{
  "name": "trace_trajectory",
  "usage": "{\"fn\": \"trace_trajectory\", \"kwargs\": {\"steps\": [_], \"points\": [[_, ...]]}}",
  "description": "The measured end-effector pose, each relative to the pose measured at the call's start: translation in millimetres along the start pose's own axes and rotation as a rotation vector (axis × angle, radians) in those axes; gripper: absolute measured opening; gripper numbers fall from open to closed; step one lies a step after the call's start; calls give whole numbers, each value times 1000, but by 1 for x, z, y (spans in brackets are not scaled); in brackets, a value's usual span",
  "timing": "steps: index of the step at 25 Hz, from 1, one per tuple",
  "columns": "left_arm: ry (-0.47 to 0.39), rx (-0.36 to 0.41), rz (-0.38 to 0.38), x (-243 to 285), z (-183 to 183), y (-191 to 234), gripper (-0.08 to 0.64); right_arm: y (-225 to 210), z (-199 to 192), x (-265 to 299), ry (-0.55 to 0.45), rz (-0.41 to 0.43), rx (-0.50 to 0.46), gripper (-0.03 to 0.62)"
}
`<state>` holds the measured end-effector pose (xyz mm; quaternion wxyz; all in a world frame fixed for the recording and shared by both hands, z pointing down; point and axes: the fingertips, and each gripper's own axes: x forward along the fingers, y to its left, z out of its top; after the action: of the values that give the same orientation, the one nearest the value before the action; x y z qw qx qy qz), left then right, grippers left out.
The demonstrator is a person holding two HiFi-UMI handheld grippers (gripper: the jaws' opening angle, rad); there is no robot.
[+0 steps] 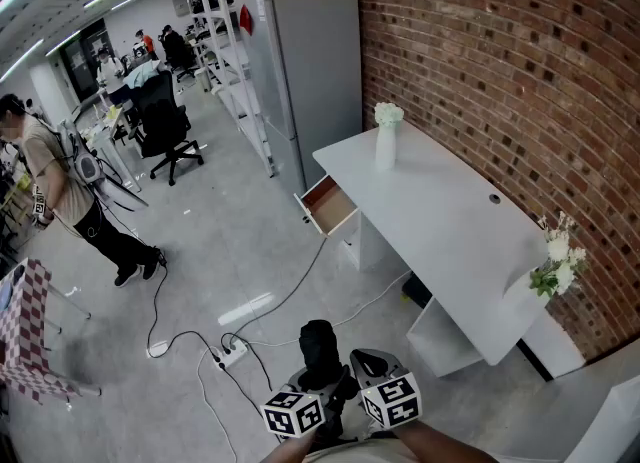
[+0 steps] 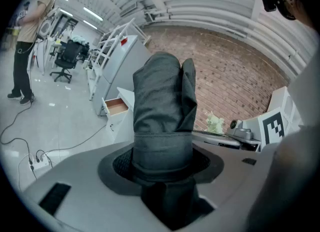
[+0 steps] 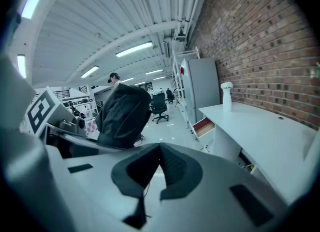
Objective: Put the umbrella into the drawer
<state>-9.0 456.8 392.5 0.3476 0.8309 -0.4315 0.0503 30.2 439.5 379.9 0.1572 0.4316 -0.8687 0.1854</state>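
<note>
A folded dark grey umbrella (image 2: 162, 110) sticks out forward from my left gripper (image 2: 162, 168), whose jaws are shut on its lower part. In the head view the umbrella (image 1: 319, 347) rises above the left gripper (image 1: 316, 393) at the bottom centre. My right gripper (image 1: 363, 359) is just to its right, close beside it. That right gripper (image 3: 159, 162) is shut with nothing between its pads, and the umbrella (image 3: 123, 116) shows to its left. The drawer (image 1: 328, 204) stands pulled out at the white desk's (image 1: 450, 231) left end, its wooden inside showing, some way ahead across the floor.
A white vase with flowers (image 1: 386, 137) stands on the desk's far end; more flowers (image 1: 556, 261) sit at its near right. A grey cabinet (image 1: 312, 71) stands beyond the drawer. Cables and a power strip (image 1: 232, 353) lie on the floor. A person (image 1: 60, 191) stands far left near a checkered table (image 1: 25, 326).
</note>
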Motion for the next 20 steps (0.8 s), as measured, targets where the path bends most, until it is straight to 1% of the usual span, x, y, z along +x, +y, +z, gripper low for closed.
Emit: {"fn": "trace_trajectory", "kwargs": {"steps": [6, 9, 11, 13, 14, 15, 17, 20], "points": [[2, -10, 5, 10, -1, -2, 238, -9, -2, 0, 10, 8, -6, 17], [-10, -16, 2, 11, 1, -2, 238, -12, 1, -1, -9, 15, 6, 17], [-27, -23, -8, 11, 5, -3, 238, -15, 3, -2, -14, 40, 18, 18], [-51, -34, -12, 10, 11, -1, 238, -15, 2, -3, -1, 86, 25, 26], [-64, -39, -10, 9, 14, 1, 238, -13, 0, -3, 13, 111, 26, 89], [-78, -45, -3, 8, 17, 5, 238, -12, -3, -3, 30, 133, 26, 169], [-105, -61, 20, 4, 23, 14, 238, -5, -10, -2, 60, 172, 19, 213], [-160, -83, 56, -4, 33, 28, 238, 15, -19, -3, 100, 258, -6, 245]]}}
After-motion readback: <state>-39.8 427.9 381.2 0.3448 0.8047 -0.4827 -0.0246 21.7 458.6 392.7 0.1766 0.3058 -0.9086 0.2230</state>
